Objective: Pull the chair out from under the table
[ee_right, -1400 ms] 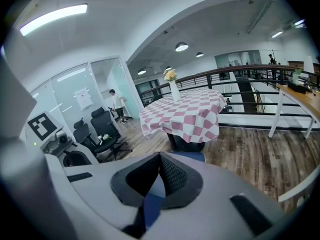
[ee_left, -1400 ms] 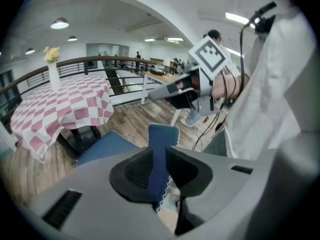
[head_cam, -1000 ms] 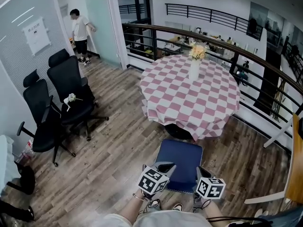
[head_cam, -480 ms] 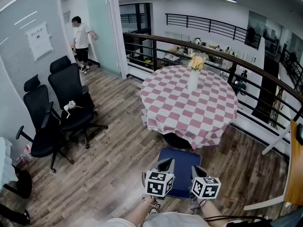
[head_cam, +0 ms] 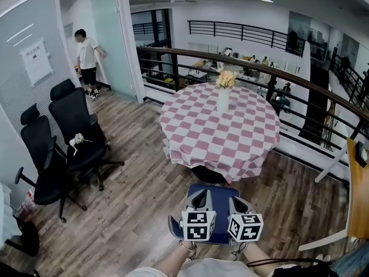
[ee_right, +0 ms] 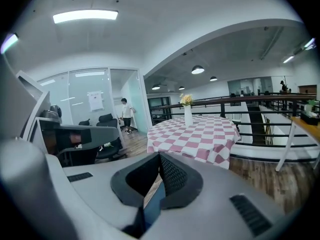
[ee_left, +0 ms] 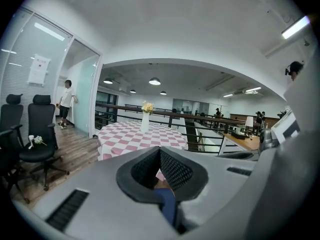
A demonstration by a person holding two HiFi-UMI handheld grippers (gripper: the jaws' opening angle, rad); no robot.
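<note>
The blue chair stands at the near edge of the round table, which has a pink checked cloth. A white vase of flowers stands on that table. Both grippers hover side by side over the chair, pointing towards the table. My left gripper has its tips together, as seen at the left gripper, with a strip of the blue chair in the slit below them. My right gripper looks the same: the right gripper has its tips together over the blue chair. Whether either pinches the chair I cannot tell.
Two black office chairs stand on the wooden floor at the left. A person stands far back by a glass wall. A curved black railing runs behind the table. A wooden desk edge is at the right.
Both grippers have risen and drawn closer together over the chair. They now point more level, towards the table. A near corner of the chair now shows left of the left cube.
</note>
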